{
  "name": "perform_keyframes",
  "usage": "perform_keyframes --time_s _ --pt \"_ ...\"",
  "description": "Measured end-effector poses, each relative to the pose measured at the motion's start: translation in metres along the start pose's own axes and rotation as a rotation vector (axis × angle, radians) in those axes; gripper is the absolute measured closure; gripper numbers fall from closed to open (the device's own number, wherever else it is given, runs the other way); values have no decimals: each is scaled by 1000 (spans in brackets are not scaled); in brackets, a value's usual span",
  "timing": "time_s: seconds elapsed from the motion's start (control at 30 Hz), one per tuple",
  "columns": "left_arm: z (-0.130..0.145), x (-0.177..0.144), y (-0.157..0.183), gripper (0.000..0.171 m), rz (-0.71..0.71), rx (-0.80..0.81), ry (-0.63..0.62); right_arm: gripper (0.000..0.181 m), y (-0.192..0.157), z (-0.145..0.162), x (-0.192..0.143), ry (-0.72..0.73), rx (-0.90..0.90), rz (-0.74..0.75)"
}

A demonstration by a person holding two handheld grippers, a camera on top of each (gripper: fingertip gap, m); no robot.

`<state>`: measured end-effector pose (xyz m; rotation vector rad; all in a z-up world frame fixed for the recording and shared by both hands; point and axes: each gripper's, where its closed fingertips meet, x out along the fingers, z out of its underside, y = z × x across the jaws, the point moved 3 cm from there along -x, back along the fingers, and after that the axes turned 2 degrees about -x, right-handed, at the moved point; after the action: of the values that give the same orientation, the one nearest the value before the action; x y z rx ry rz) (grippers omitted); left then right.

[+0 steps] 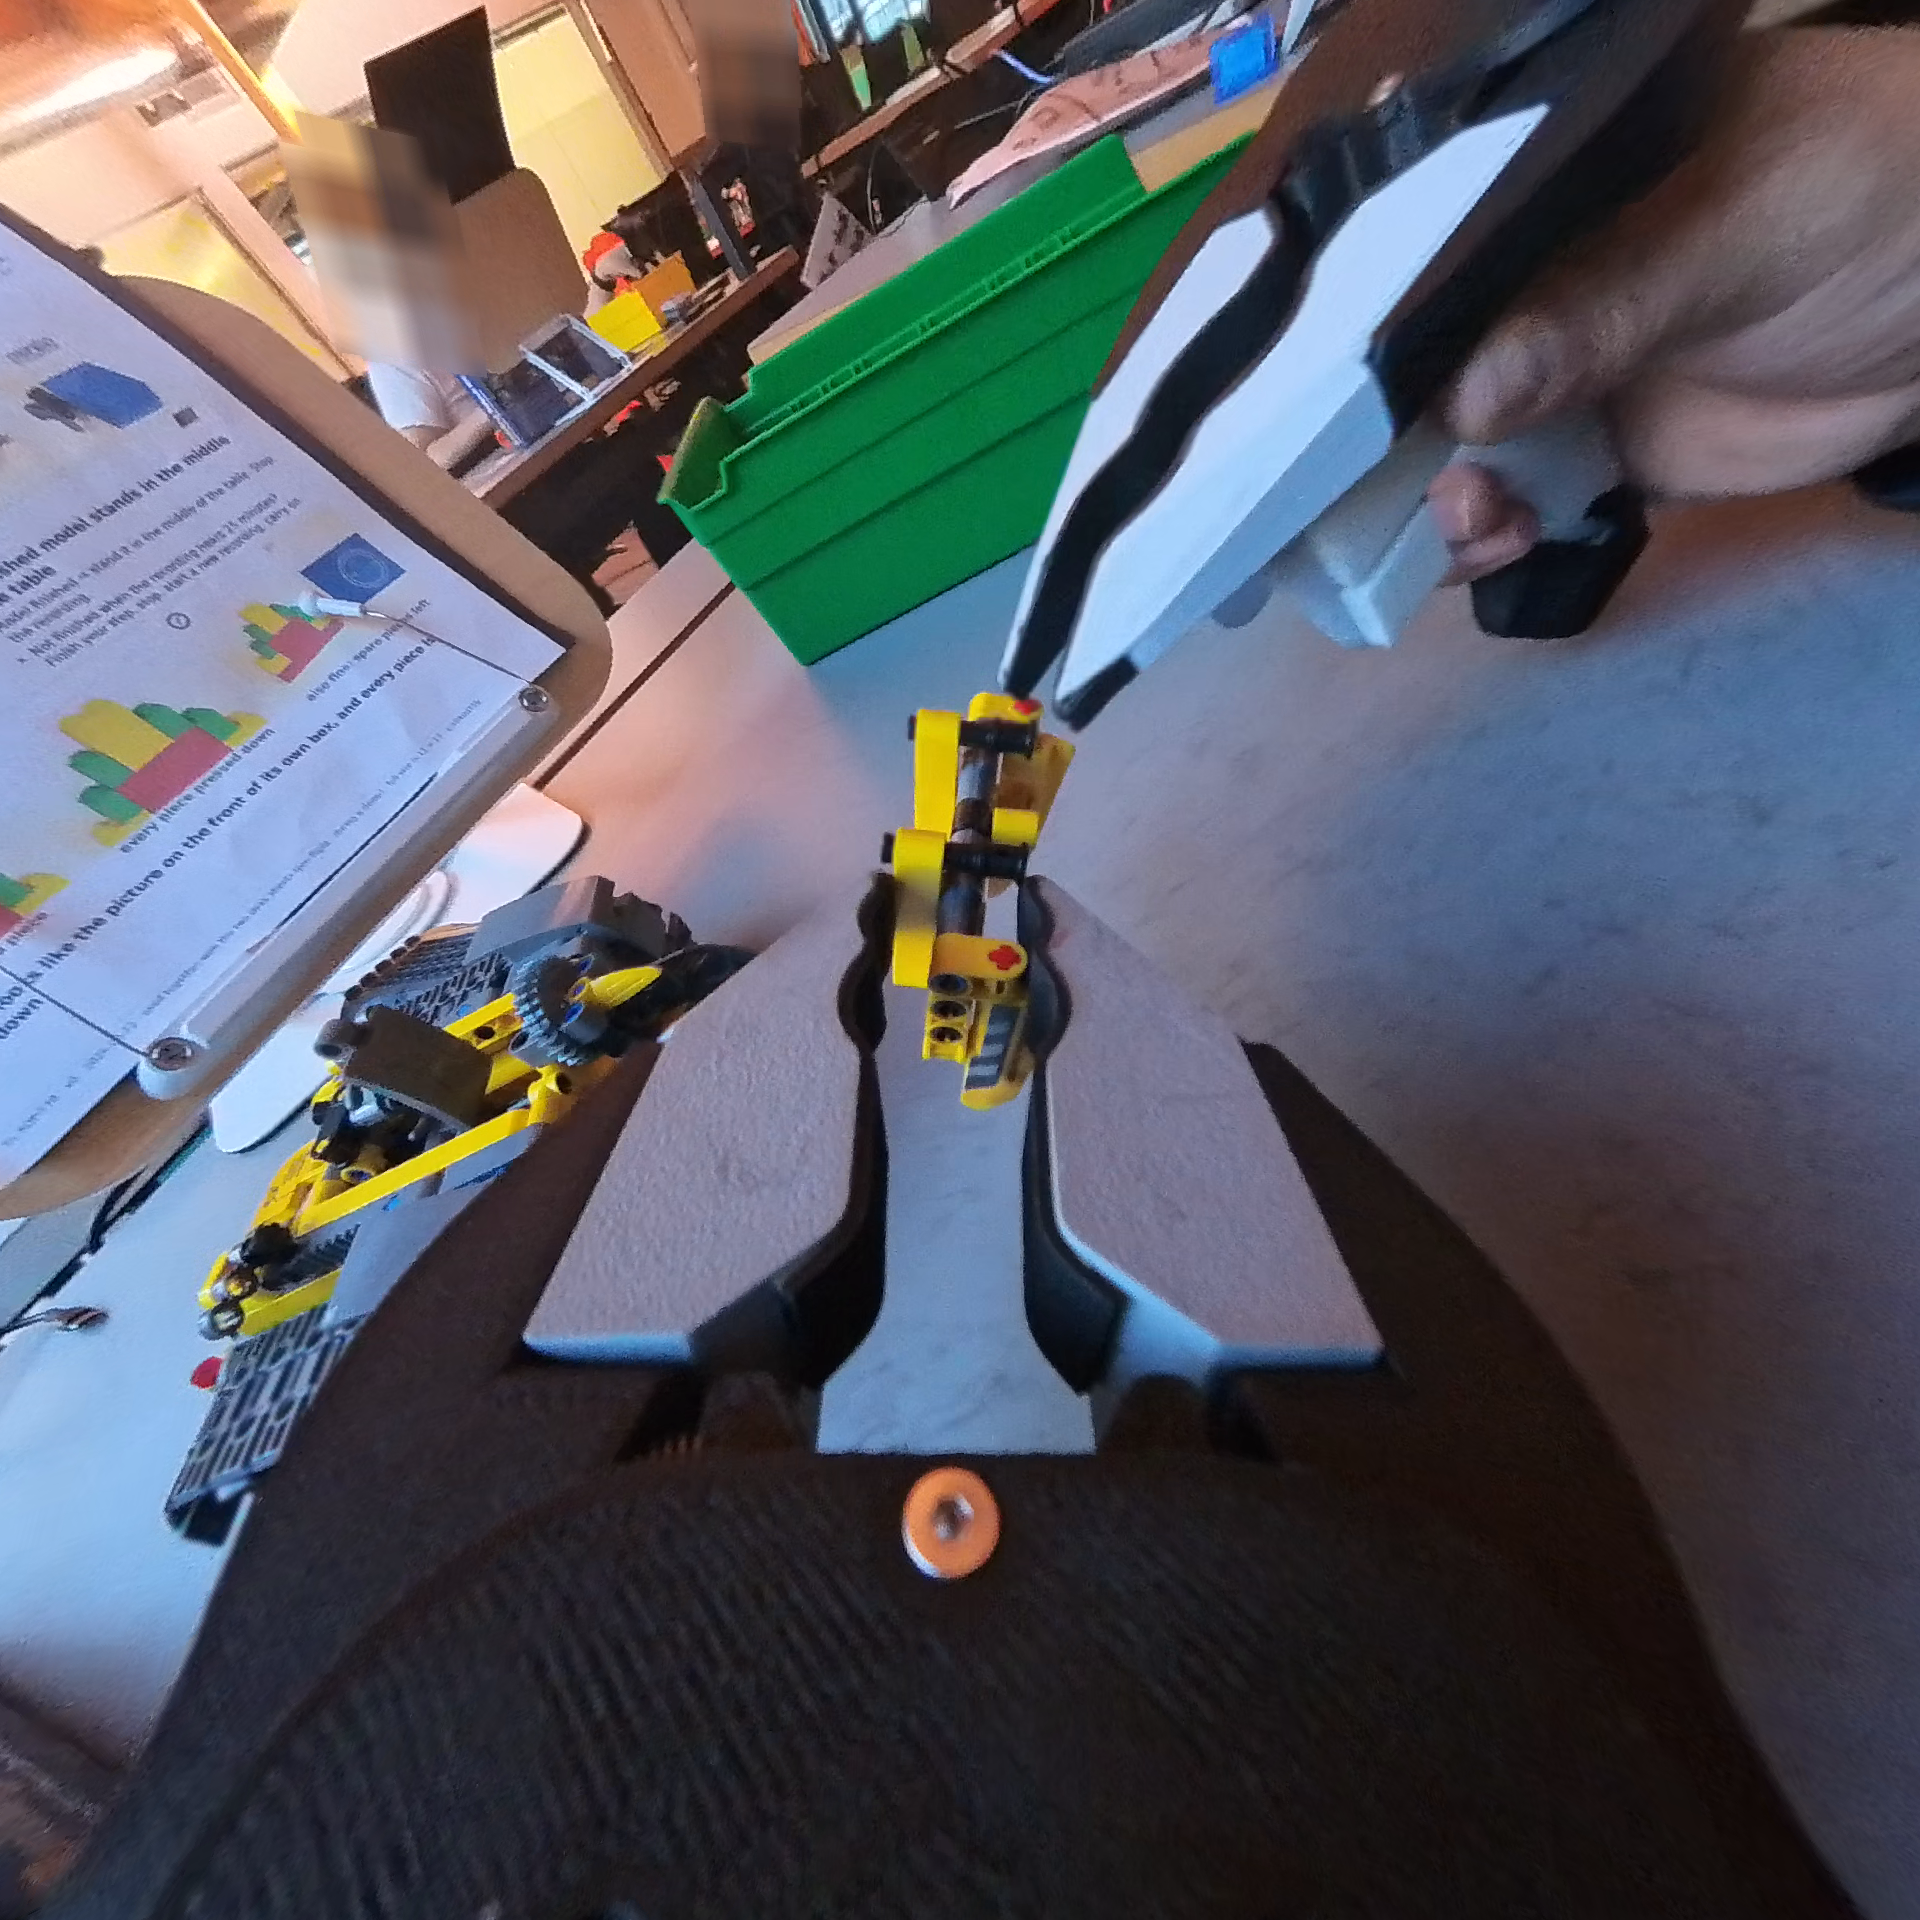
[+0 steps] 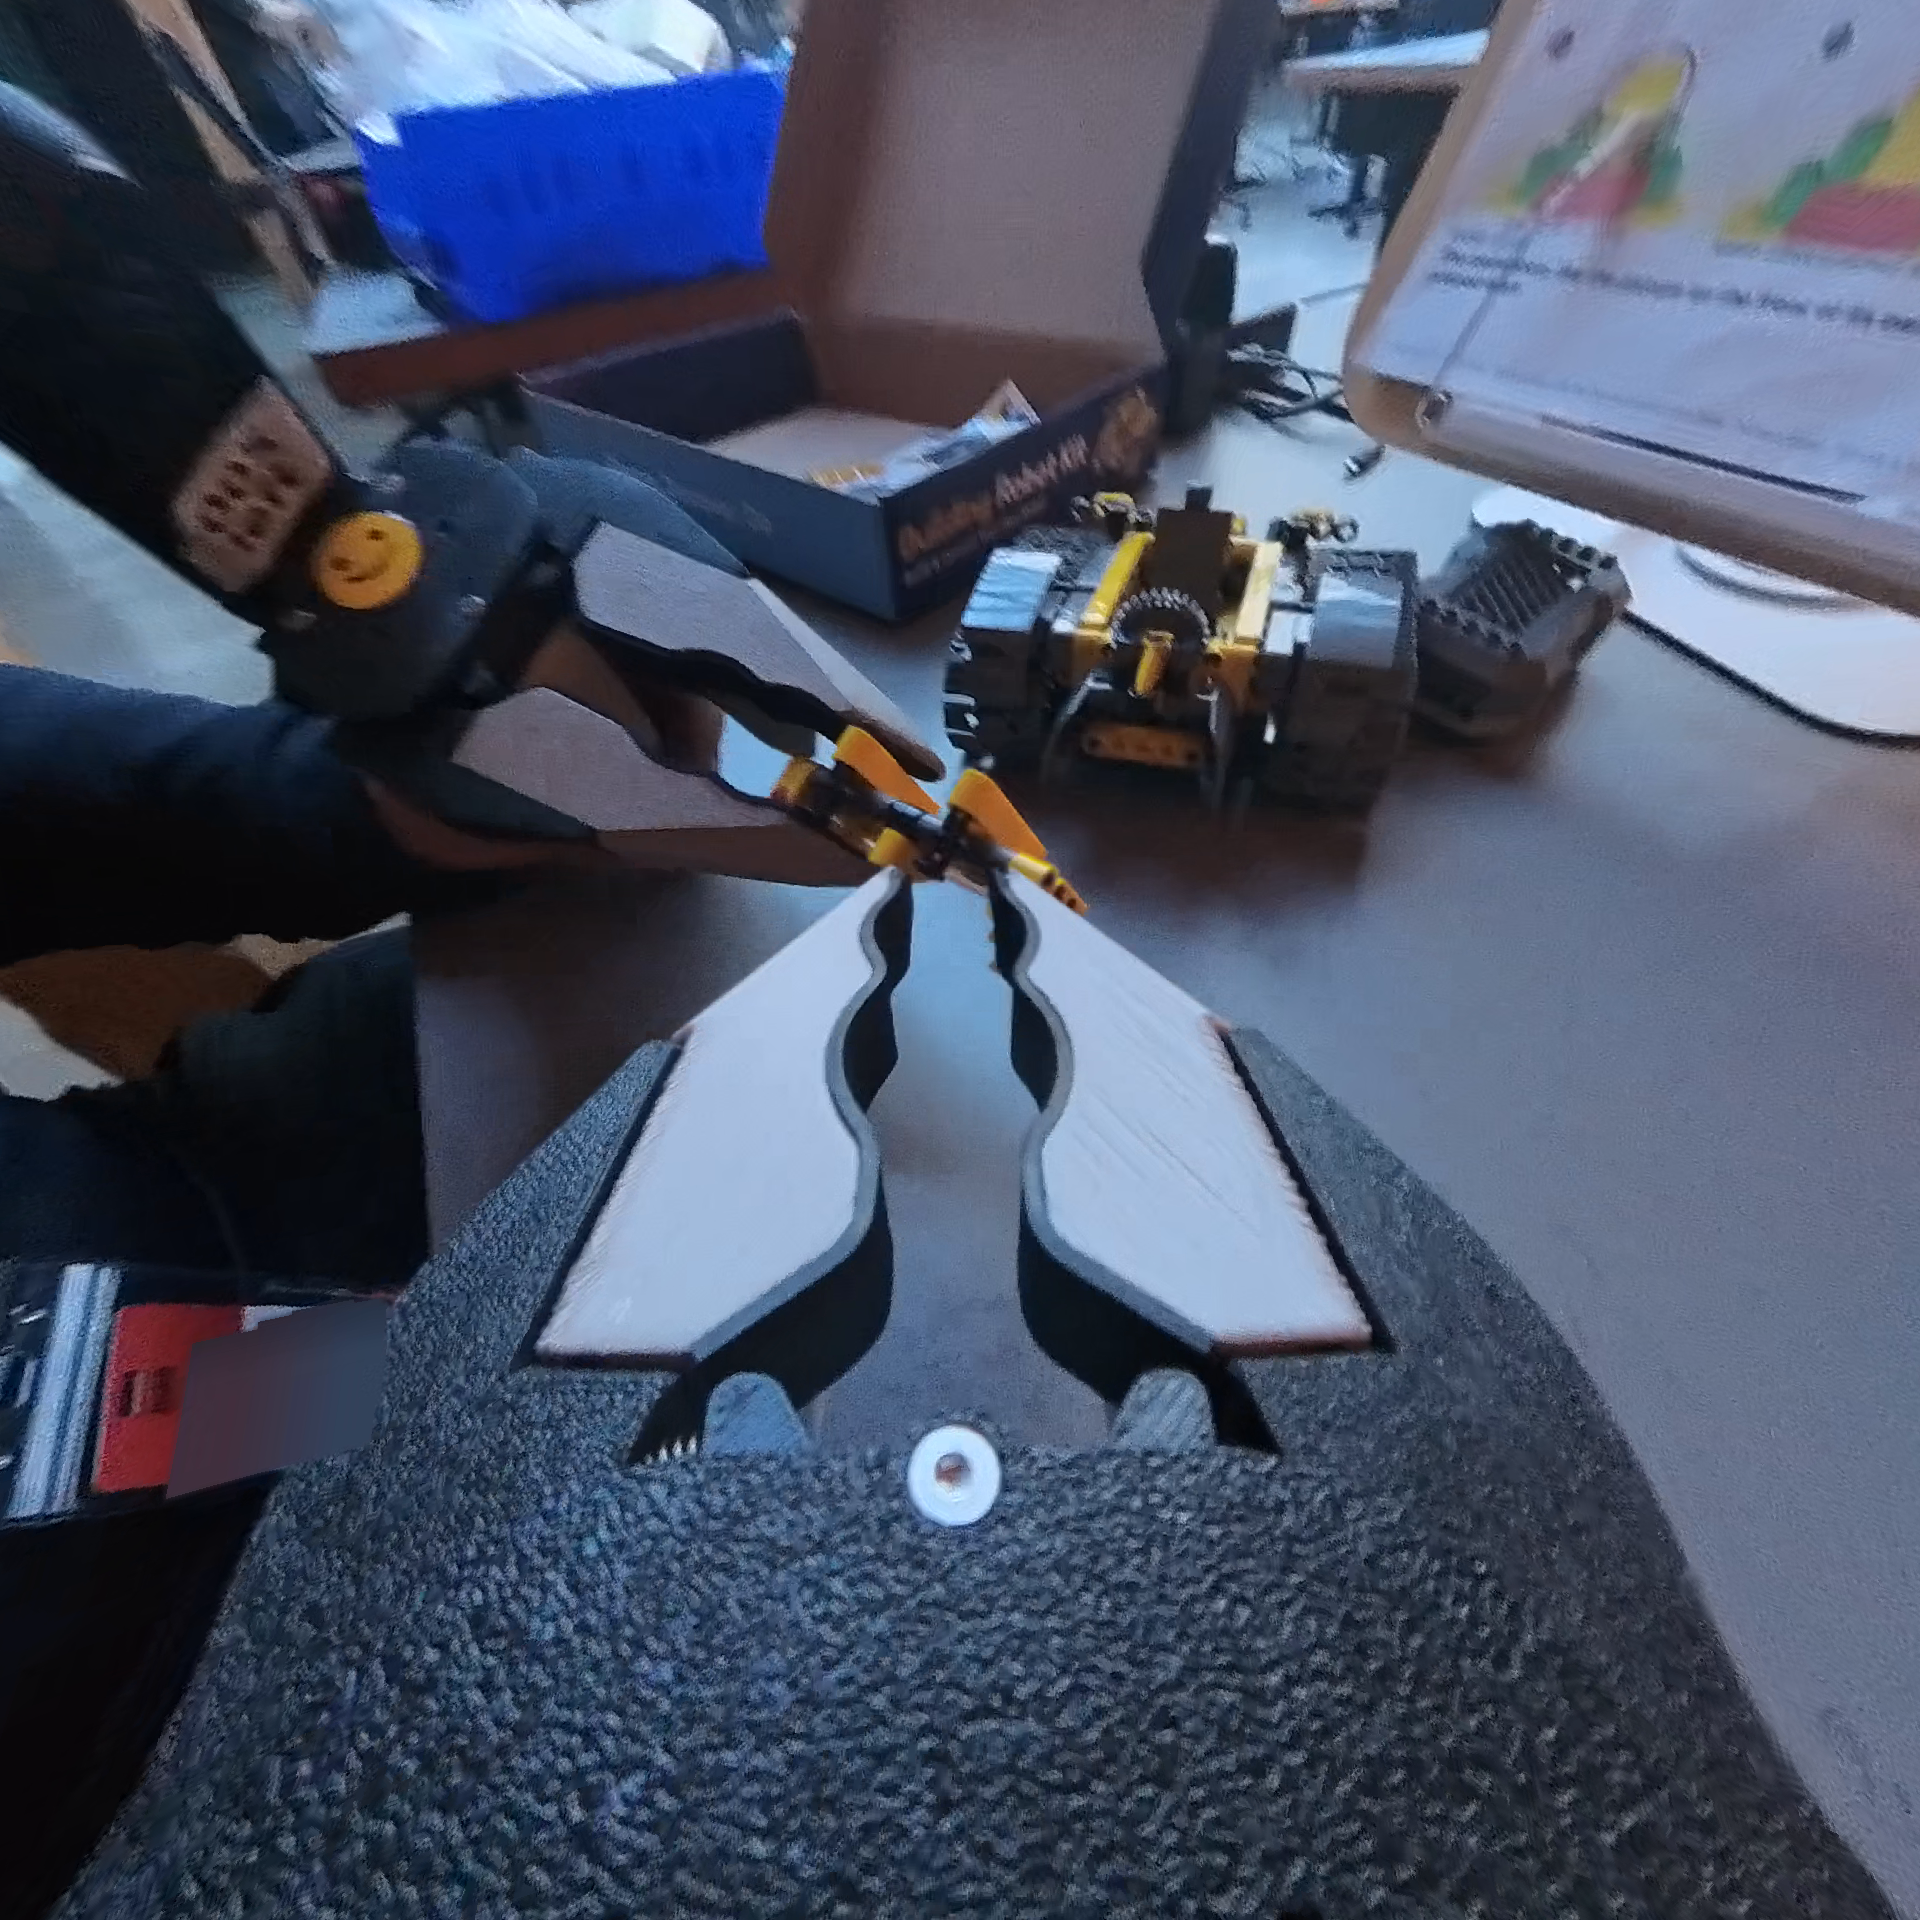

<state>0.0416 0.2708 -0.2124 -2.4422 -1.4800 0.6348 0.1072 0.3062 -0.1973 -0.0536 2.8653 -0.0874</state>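
My left gripper (image 1: 951,914) is shut on a small yellow and black brick assembly (image 1: 971,831) and holds it upright above the grey table. It also shows in the right wrist view (image 2: 883,821), with the assembly (image 2: 894,842) sticking out of its tips. My right gripper (image 2: 945,888) has its jaws a narrow gap apart, with its tips at the free end of the assembly. In the left wrist view it (image 1: 1047,704) comes down from the upper right and touches the top end beside a red pin. I cannot tell whether it clamps the assembly.
A yellow and black brick vehicle (image 1: 416,1091) (image 2: 1174,644) stands by an instruction sheet on a stand (image 1: 208,675) (image 2: 1662,260). Stacked green bins (image 1: 914,416) stand behind. An open dark box (image 2: 831,457), a blue bin (image 2: 582,197) and a dark grid plate (image 1: 260,1423) are near.
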Motion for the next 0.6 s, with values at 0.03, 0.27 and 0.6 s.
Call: perform_keyframes --time_s 0.03,0.27,0.6 --pt "1 1 1 150 -6 16 -10 169 1 2 2 -14 -2 20" --pt "-1 1 5 150 -80 153 -48 173 -2 4 11 -33 22 43" --pt "16 13 10 144 -68 172 -155 178 -6 8 16 -10 90 -1"
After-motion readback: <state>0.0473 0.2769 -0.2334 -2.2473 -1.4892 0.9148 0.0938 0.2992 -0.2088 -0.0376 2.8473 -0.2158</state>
